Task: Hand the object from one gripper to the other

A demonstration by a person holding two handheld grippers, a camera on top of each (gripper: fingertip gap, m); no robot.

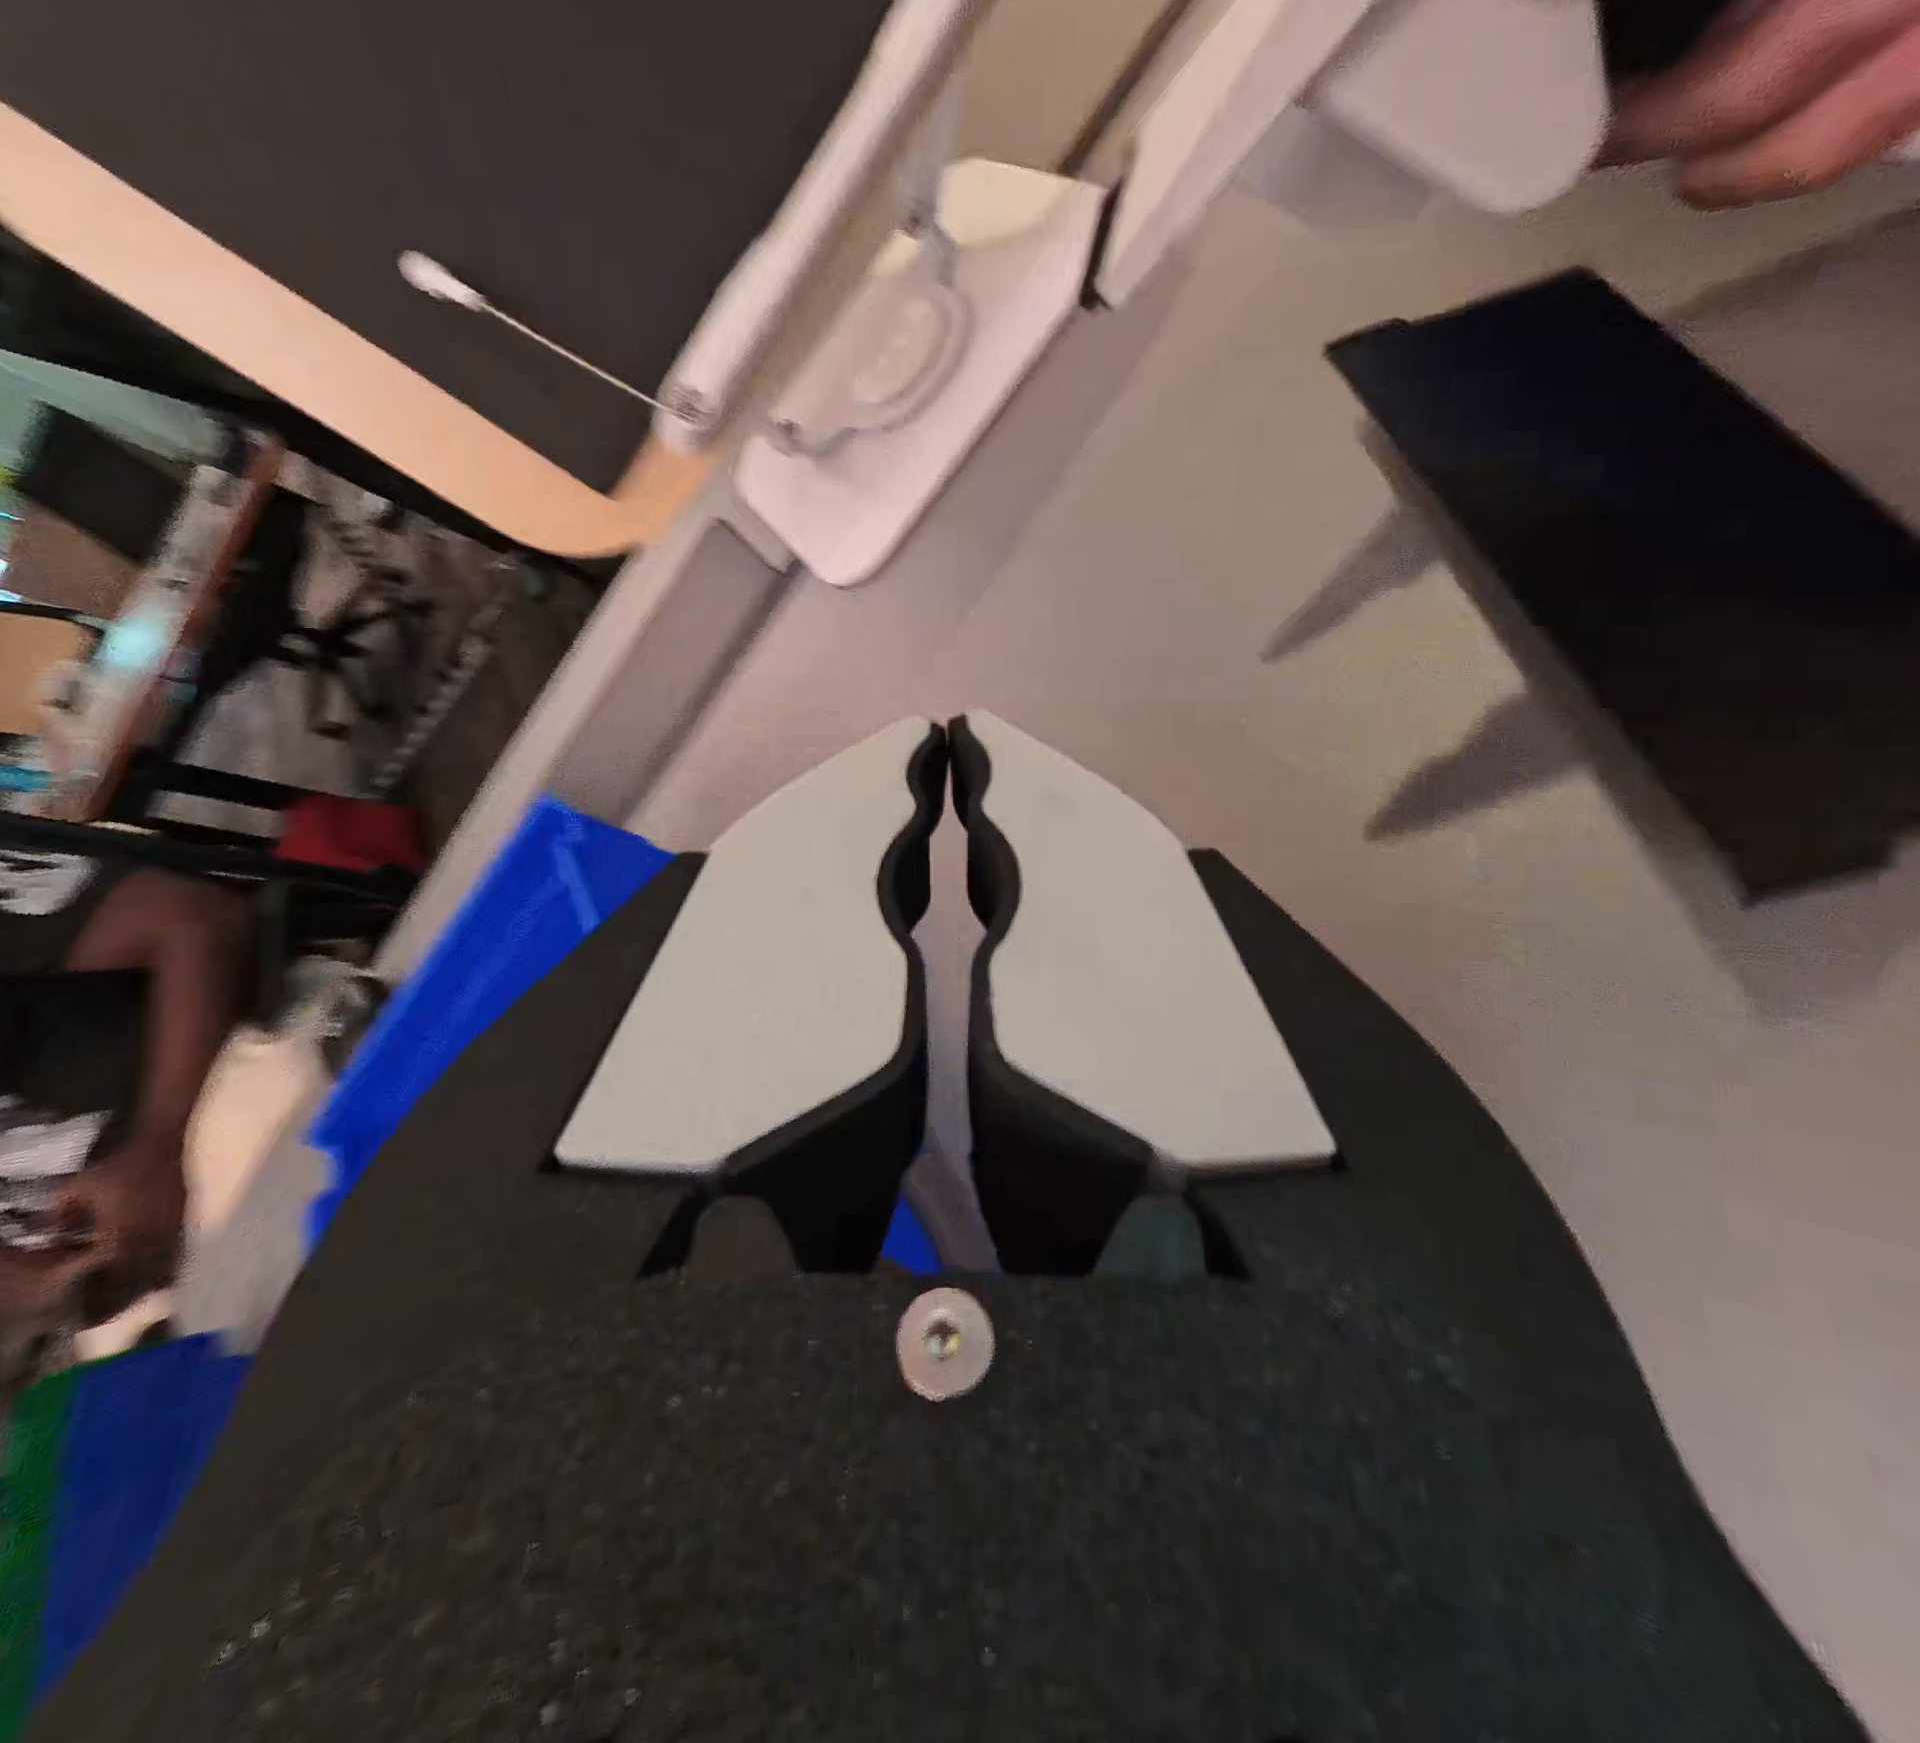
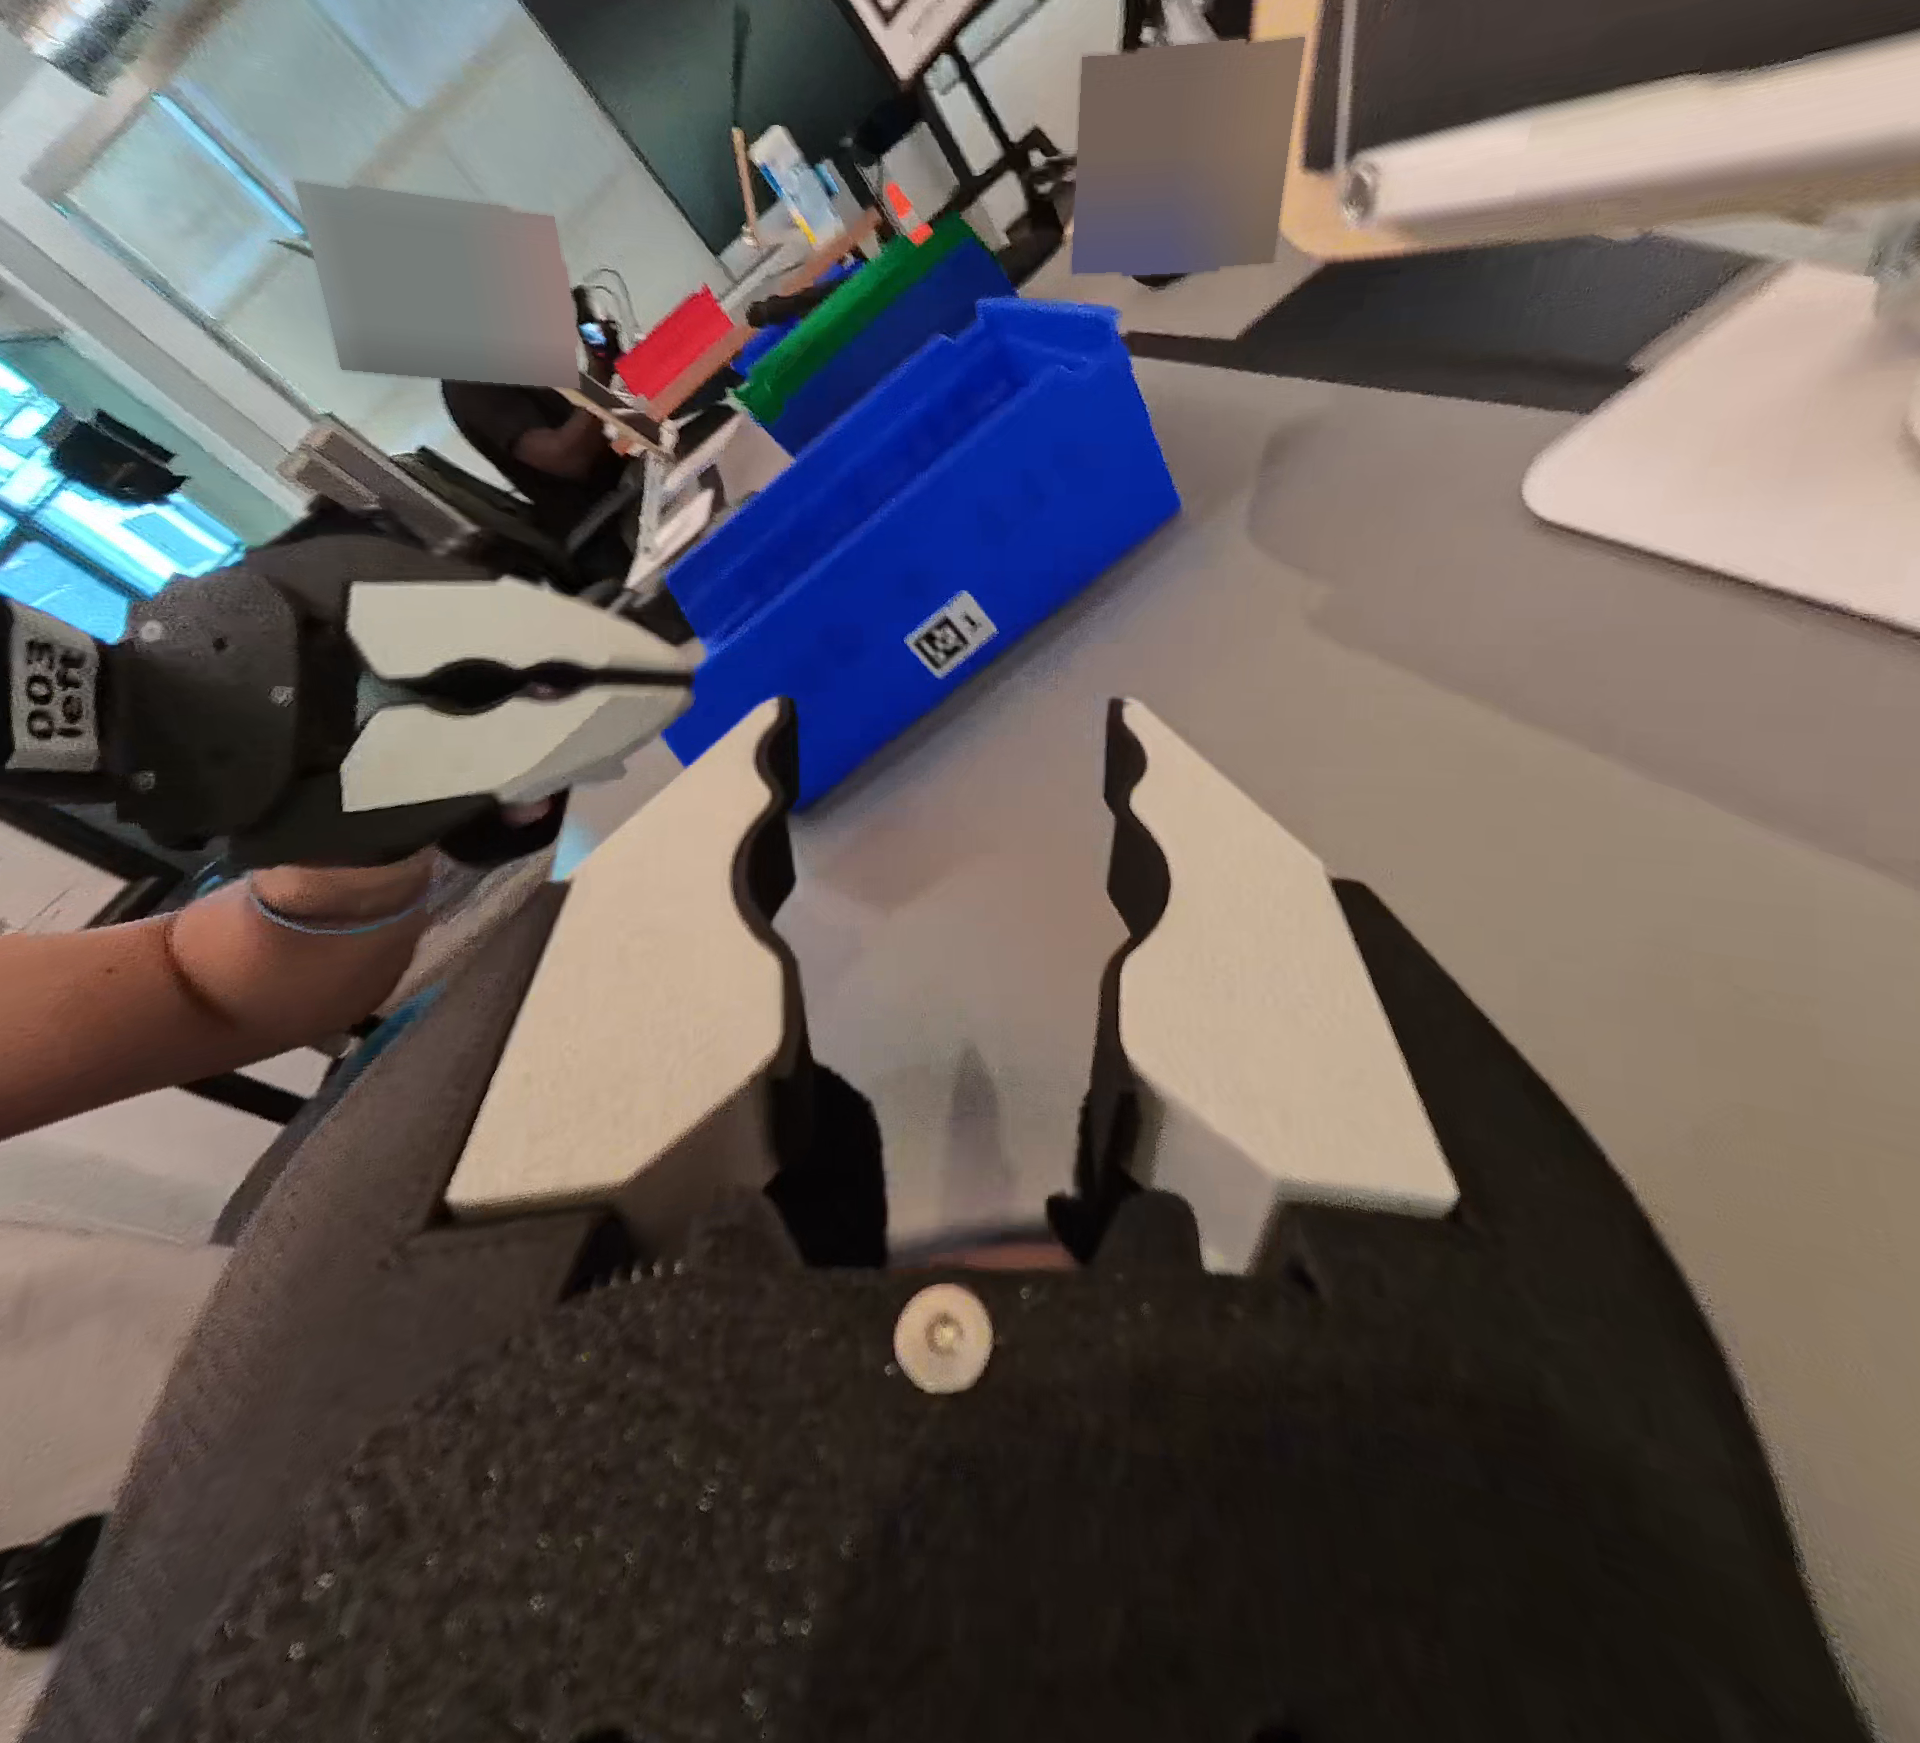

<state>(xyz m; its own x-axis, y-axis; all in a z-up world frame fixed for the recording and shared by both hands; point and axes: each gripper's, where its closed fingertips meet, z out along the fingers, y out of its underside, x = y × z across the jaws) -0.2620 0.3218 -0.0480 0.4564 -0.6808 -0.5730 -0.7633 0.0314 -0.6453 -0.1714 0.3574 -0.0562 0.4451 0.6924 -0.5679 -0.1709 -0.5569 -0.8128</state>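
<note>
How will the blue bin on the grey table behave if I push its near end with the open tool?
The blue bin looks like rigid moulded plastic, so it probably keeps its shape. It appears empty from this angle, so likely light, sliding easily on the smooth grey table. It is long and low, so a push off-centre would more likely turn it than tip it.

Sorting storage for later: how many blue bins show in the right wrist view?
2. One blue bin sits on the grey table just beyond the open right gripper. A second blue bin stands behind it, beside a green bin. More may be hidden behind.
</note>
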